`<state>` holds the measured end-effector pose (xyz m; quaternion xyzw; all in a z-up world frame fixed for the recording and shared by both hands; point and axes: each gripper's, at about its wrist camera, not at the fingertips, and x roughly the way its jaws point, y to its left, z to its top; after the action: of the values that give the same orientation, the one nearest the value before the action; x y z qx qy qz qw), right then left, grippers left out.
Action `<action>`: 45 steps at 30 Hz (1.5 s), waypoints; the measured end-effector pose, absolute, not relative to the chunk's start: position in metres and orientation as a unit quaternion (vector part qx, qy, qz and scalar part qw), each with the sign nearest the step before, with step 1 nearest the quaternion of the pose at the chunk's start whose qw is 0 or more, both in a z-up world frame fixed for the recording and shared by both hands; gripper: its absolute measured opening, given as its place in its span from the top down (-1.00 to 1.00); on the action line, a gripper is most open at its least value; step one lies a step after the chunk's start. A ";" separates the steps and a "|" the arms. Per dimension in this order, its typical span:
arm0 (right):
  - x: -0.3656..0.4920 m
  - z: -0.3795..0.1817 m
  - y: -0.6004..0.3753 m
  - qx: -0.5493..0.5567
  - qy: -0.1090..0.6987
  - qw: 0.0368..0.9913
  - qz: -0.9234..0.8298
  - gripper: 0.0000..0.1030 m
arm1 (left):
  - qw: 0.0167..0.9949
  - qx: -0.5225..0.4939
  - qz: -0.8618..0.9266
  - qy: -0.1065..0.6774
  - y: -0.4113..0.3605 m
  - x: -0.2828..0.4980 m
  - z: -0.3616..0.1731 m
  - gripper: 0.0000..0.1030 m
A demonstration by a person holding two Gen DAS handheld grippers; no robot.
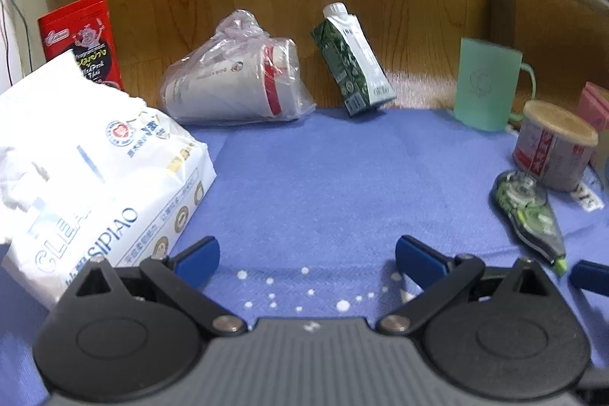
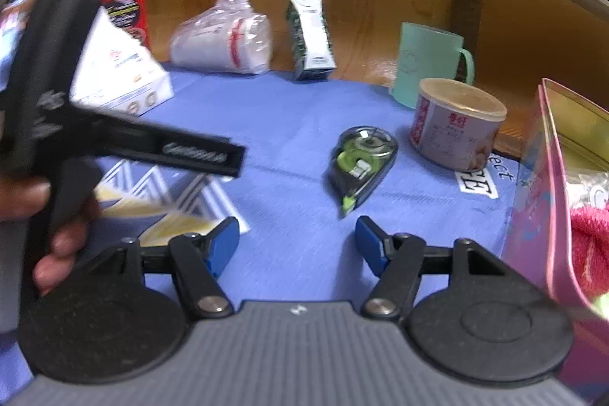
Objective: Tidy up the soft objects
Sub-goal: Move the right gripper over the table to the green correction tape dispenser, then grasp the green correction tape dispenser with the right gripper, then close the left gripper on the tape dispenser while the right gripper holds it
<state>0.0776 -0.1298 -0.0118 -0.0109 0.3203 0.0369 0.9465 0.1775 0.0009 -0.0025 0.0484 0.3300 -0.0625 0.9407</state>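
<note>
1. Left gripper (image 1: 307, 255): blue-padded jaws are standing spread apart with nothing between them, hanging over the blue cloth (image 1: 323, 177).
2. Right gripper (image 2: 297, 238): jaws are likewise standing released and empty, over bare cloth.
3. The white plastic-wrapped tissue pack (image 1: 95, 170) is lying at 9 o'clock of the left gripper, near its left pad; whether they touch, cannot tell.
4. The pink fluffy cloth (image 2: 588, 246) is sitting inside the pink tin box (image 2: 540, 185) at 3 o'clock of the right gripper.
5. The green-and-black correction tape dispenser (image 2: 359, 162) is lying at 12 o'clock of the right gripper, apart from it.
6. The round paper-labelled can (image 2: 456, 124) is standing at 1 o'clock, just in front of the mint green plastic mug (image 2: 426, 63).
7. The bagged stack of white paper cups (image 1: 236, 82) and the leaning green-and-white drink carton (image 1: 350, 59) are resting at the cloth's far edge.
</note>
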 end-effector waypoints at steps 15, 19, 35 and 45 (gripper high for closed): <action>0.127 -0.013 -0.139 0.009 0.322 0.947 -0.012 -0.43 | 0.941 -0.001 -0.063 0.332 0.017 0.179 0.002 -0.99; 0.135 -0.013 -0.138 0.014 0.322 0.947 -0.021 -0.44 | 0.946 -0.019 -0.073 0.315 0.023 0.176 0.007 -0.99; 0.094 -0.010 -0.118 -0.058 0.310 0.939 0.140 0.13 | 0.928 -0.087 -0.187 0.311 0.028 0.175 0.012 -0.92; 0.018 -0.008 -0.139 -0.071 0.306 0.938 0.149 0.13 | 0.873 -0.058 -0.344 0.341 -0.003 0.151 0.001 -0.54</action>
<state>0.0175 -0.1388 -0.0081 -0.0711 0.3061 0.1491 0.9376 0.1513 -0.0035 0.0015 -0.0582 0.3413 -0.3441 0.8728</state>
